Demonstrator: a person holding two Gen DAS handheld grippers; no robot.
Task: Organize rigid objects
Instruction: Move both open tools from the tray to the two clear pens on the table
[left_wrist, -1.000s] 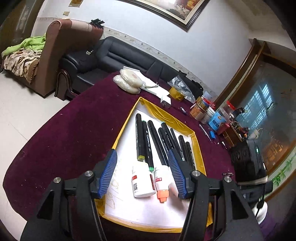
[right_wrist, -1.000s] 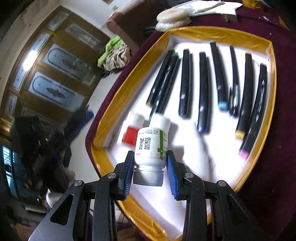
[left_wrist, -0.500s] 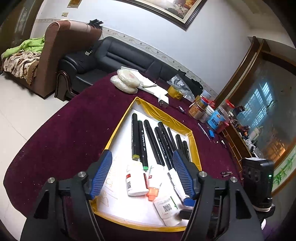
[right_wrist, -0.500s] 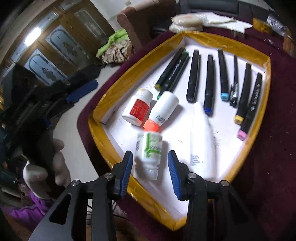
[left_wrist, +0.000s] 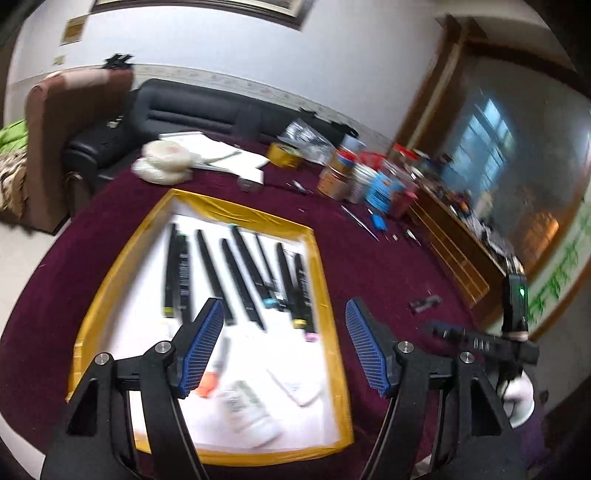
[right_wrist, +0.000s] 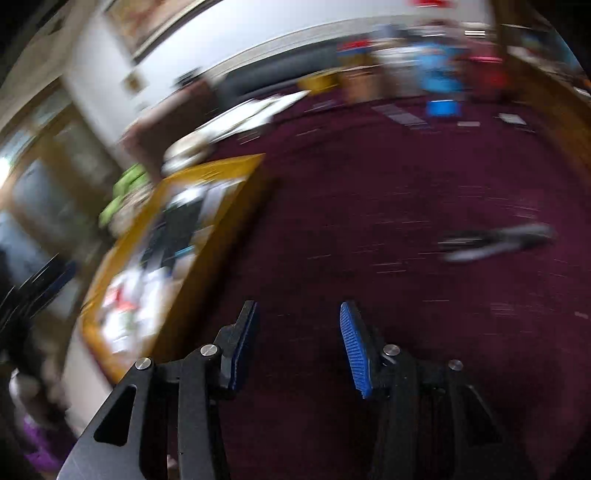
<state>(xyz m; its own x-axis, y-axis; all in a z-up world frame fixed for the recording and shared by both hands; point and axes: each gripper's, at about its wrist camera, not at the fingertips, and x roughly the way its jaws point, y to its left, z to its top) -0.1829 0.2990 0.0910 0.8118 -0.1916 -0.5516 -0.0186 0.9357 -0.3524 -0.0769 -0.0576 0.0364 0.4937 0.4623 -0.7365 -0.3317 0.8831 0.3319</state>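
Observation:
A yellow-rimmed tray (left_wrist: 317, 258) with a white floor lies on the maroon cloth. It holds several black markers (left_wrist: 236, 280), a white bottle with a green label (left_wrist: 243, 402) on its side, an orange-capped bottle (left_wrist: 207, 387) and a flat white bottle (left_wrist: 295, 384). My left gripper (left_wrist: 283, 306) hangs open above the tray's near right part, with nothing between its fingers. My right gripper (right_wrist: 298, 306) is over bare cloth to the right of the tray (right_wrist: 221, 173), its jaws opening and empty. The right wrist view is heavily blurred.
A small dark tool (right_wrist: 498, 240) lies on the cloth right of the tray, also visible as a dark tool (left_wrist: 424, 302) in the left wrist view. Jars and tins (left_wrist: 351, 173), a tape roll (left_wrist: 282, 155) and papers (left_wrist: 221, 155) crowd the far edge. A black sofa (left_wrist: 192, 110) stands behind.
My right gripper let go of the green-labelled bottle, which now lies in the tray, and swung right over the cloth. My left gripper widened and shifted right.

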